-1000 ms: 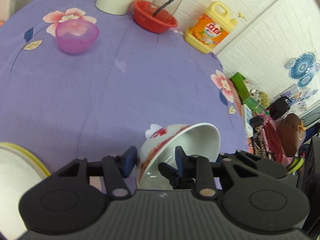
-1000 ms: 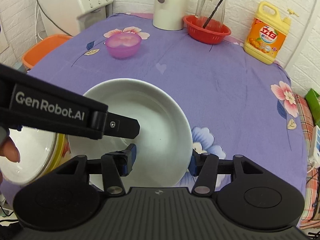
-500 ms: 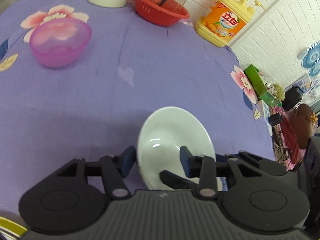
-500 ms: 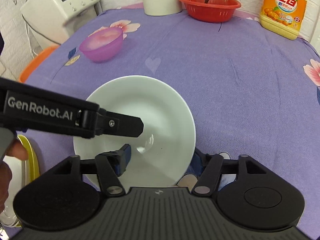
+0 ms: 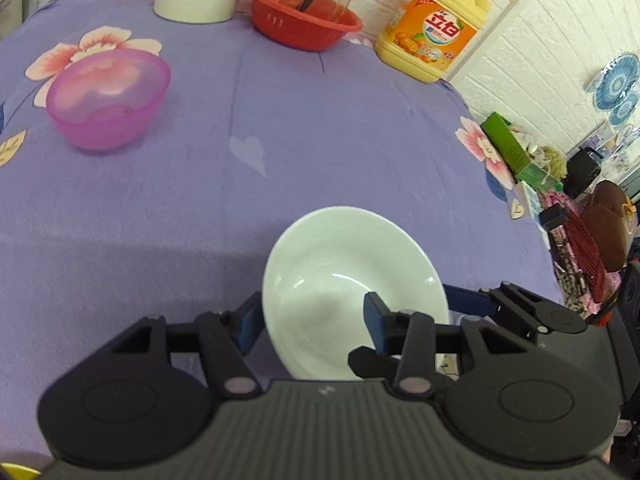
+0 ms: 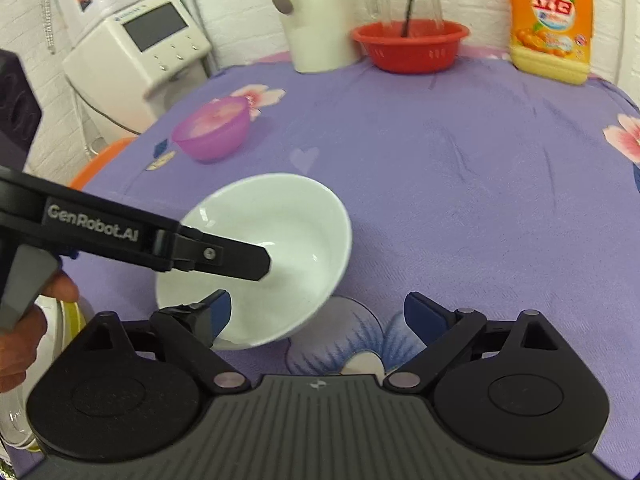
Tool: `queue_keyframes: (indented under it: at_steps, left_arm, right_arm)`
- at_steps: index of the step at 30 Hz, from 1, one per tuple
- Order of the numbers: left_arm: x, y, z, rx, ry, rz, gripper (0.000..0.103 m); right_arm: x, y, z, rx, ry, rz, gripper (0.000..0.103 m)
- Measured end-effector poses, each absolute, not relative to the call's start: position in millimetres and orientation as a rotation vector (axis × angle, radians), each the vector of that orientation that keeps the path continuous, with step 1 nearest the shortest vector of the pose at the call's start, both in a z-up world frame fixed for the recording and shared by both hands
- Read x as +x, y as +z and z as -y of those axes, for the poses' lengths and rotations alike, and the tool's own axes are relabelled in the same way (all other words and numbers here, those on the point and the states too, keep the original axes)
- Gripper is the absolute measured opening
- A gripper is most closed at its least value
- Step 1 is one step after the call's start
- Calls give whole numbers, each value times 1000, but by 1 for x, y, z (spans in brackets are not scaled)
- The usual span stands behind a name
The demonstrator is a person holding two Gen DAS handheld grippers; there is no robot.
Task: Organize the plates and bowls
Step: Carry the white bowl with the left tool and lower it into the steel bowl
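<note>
A white bowl (image 5: pixel 344 280) (image 6: pixel 280 240) rests mouth-up on the purple flowered cloth (image 5: pixel 280 120). My left gripper (image 5: pixel 312 320) straddles its near-left rim, one pad outside the wall and the other inside. Its jaws are opening and the pads stand off the wall. In the right wrist view its upper finger (image 6: pixel 240 258) reaches into the bowl. My right gripper (image 6: pixel 320 312) is wide open at the bowl's near side, its left pad beside the wall and its right pad over bare cloth. A translucent pink bowl (image 5: pixel 106 98) (image 6: pixel 212 128) sits further back on the left.
A red basket (image 5: pixel 304 20) with a glass jug, a white kettle (image 6: pixel 312 20) and a yellow detergent bottle (image 5: pixel 432 28) line the back edge. Stacked plates (image 6: pixel 68 316), one yellow-rimmed, lie at the near left by a person's hand (image 6: pixel 20 344). A white appliance (image 6: pixel 136 48) stands past the table's left edge.
The bowl, held tilted on its rim a second ago, now sits level on the cloth. Both grippers came down and forward, and both sets of jaws have spread wider.
</note>
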State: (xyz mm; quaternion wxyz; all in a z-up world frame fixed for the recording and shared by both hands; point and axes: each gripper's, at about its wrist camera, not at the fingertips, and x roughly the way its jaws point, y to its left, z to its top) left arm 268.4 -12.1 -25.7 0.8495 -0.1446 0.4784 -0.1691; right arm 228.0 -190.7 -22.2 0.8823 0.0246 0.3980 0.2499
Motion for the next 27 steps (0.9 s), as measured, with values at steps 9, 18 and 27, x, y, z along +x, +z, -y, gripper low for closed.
queue_keyframes:
  at_steps: [9,18,27]
  left_arm:
    - [273,-34,19,-390,-309,-1031,38]
    - [256,-5,29,-422,-347,-1017,37]
    - [166,21,40,-414,-435,-984,37]
  right_arm:
    - [240,-24,176,22,523,-869,70]
    - [223,6,172,-57,434,-859,75]
    - [140,35,179,-66,374,-814,80]
